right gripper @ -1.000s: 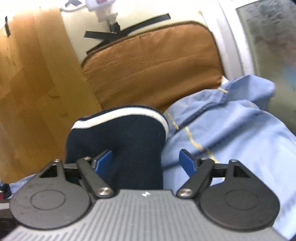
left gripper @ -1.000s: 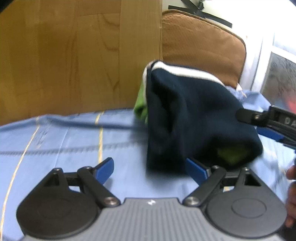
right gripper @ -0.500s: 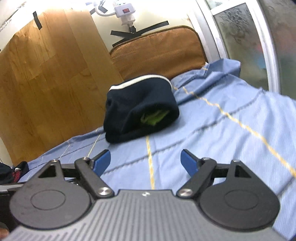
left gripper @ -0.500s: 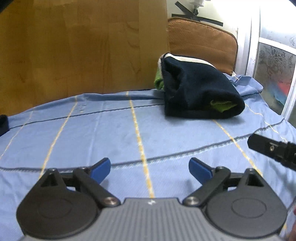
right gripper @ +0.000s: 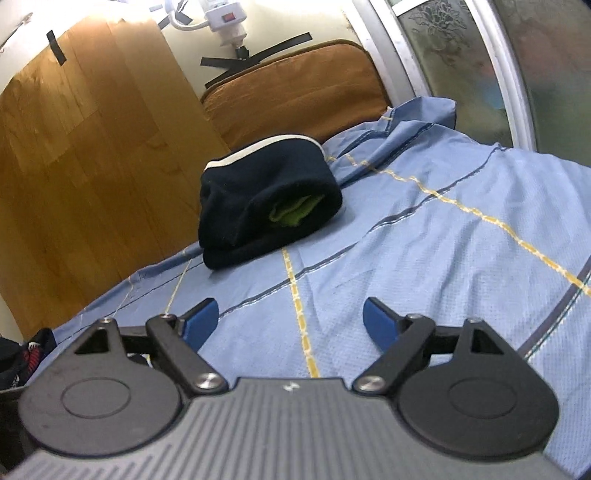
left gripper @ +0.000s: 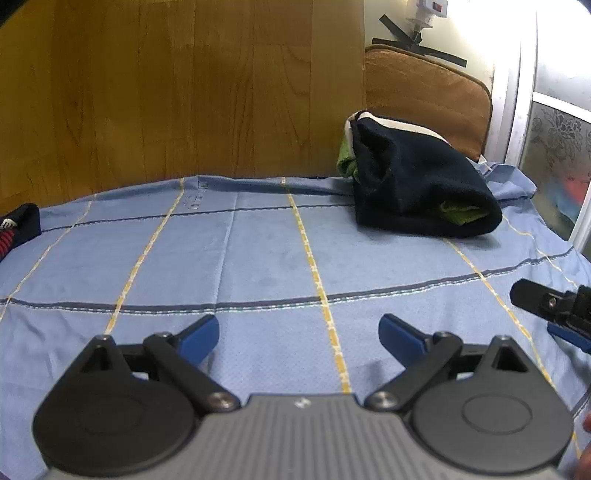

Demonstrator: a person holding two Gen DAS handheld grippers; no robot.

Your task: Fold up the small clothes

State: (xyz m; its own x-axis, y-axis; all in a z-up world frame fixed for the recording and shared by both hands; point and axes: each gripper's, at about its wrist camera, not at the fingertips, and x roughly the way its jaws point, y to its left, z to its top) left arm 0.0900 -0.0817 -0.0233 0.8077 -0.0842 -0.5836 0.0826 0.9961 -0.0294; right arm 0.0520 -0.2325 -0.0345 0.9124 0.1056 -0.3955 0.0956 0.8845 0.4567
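One folded navy bundle [left gripper: 421, 188] lies at the far end of the blue sheet [left gripper: 258, 258], against the brown cushion [left gripper: 424, 96], green cloth showing in its open end. The left gripper [left gripper: 299, 332] hovers well short of it, jaws apart and empty. Only the left view catches the right gripper's side at its right edge. Only the right view shows the right gripper [right gripper: 290, 317] head-on, jaws apart and empty, and the taped socket [right gripper: 225, 18]. Both views show one dark garment [left gripper: 16, 225] at far left.

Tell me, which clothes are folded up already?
The navy garment with the white stripe, lying on the blue cloth near the brown cushion. The dark clothes at the left edge lie in an unfolded heap.
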